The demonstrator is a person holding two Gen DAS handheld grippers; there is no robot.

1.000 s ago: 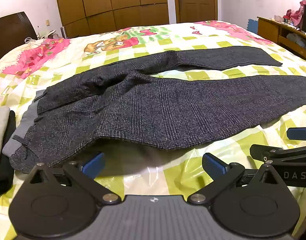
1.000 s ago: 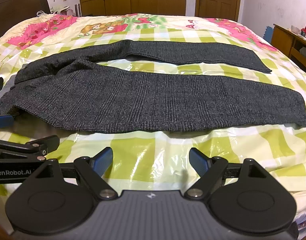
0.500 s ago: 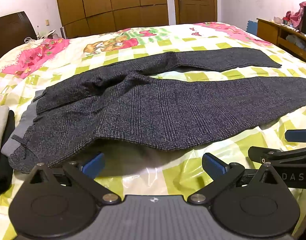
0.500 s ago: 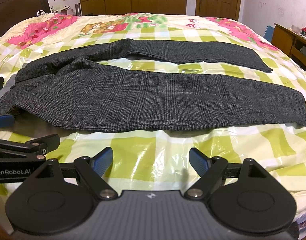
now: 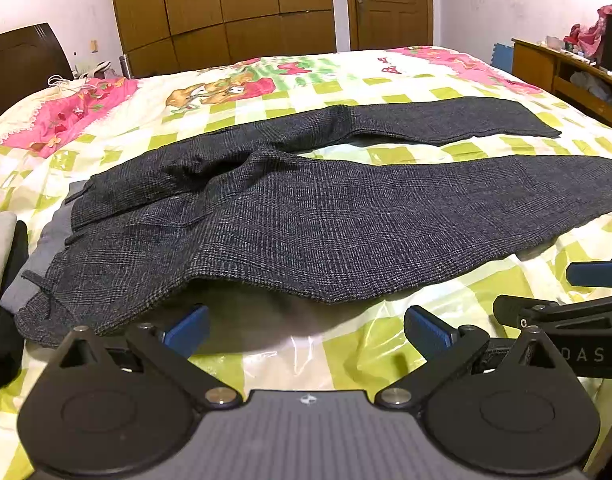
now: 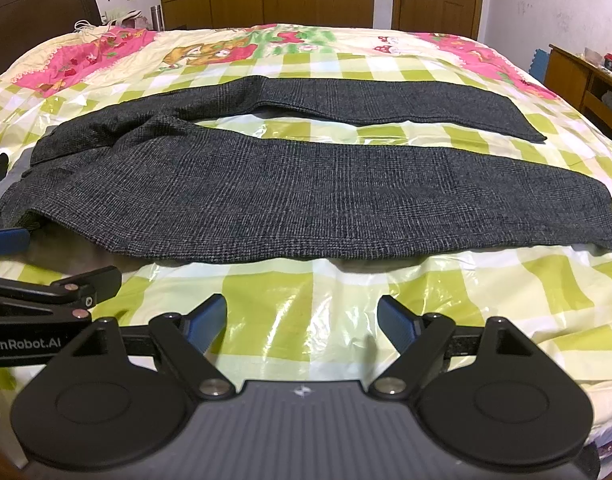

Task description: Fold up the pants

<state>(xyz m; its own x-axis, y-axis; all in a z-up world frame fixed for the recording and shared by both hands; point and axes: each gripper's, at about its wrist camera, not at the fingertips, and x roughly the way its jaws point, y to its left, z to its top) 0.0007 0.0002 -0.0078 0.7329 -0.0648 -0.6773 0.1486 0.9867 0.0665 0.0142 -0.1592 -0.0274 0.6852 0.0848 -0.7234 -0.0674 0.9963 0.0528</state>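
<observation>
dark grey checked pants (image 5: 346, 232) lie spread flat across a bed (image 6: 306, 280) with a green-checked cover, legs parted, waistband to the left. left gripper (image 5: 306, 326) and right gripper (image 6: 301, 322) both hover with jaws spread wide, holding nothing, just short of the near leg's edge. to fold well, pinch that near edge at two spaced spots and carry it evenly over the far leg. only the left view shows what may be stacked clothes (image 5: 1, 280) beside the waistband.
</observation>
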